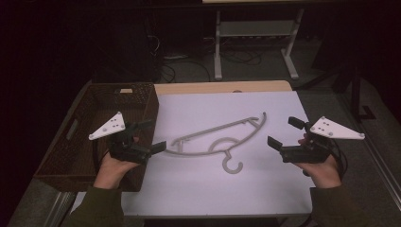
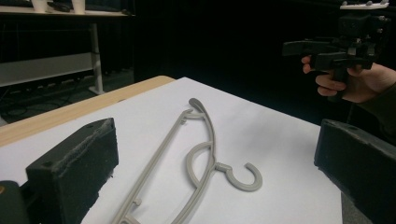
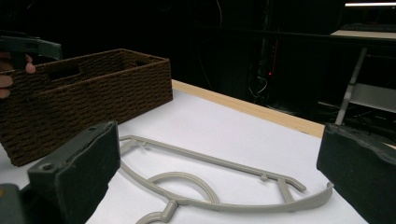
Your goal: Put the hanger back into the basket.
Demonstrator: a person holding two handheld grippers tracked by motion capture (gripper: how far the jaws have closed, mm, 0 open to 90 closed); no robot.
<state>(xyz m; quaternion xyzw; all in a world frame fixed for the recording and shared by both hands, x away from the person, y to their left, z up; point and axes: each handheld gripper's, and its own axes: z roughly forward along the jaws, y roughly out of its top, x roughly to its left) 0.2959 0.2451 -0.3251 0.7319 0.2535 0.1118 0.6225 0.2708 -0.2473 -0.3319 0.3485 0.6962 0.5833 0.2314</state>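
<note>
This looks like a lab or test room set up for recording, though the dim light hides much of it. The work surface (image 1: 265, 189) is a wood-edged table covered with a plain white sheet, staged rather than lived-in. Beyond its far edge a white metal-framed bench (image 1: 255, 33) stands on a grey floor, with loose cables (image 1: 189, 61) trailing beneath it. In the right gripper view, dark equipment with a small red light (image 3: 270, 73) sits at the far side, beside another white-legged desk (image 3: 369, 70). In the left gripper view, a white shelf (image 2: 46, 65) stands at the far left. Everything around is blacked out.
</note>
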